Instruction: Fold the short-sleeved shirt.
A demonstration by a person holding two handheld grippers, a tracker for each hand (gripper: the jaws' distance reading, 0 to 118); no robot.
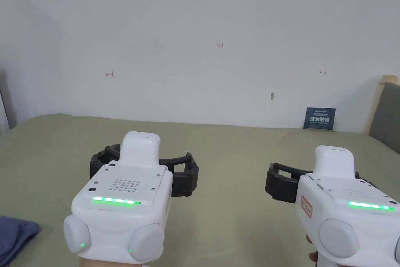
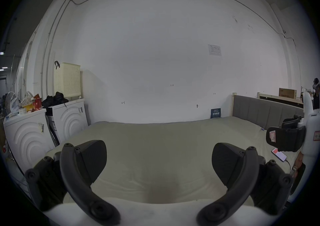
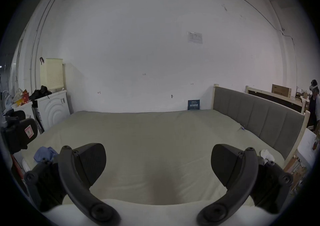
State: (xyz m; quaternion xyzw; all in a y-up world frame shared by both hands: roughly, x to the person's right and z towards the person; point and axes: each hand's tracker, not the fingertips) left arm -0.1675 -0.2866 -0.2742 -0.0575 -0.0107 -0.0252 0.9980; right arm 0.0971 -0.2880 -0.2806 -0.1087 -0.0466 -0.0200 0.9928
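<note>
Step in hand: none begun. Your left gripper [image 1: 145, 170] and right gripper [image 1: 312, 181] hover wide open, empty. The crumpled blue fabric shirt [image 1: 15, 236] lies at the olive-sheeted bed's [image 1: 218, 146] near left edge; reach there next.

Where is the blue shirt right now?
The shirt lies crumpled on the bed at the head view's bottom-left edge, left of the left claw and untouched by either claw.

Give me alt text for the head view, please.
Two white handheld tongs, the left tongs and right tongs, hover open and empty over a green bed sheet. A crumpled blue shirt lies at the lower left edge, untouched, before a white wall.
</note>
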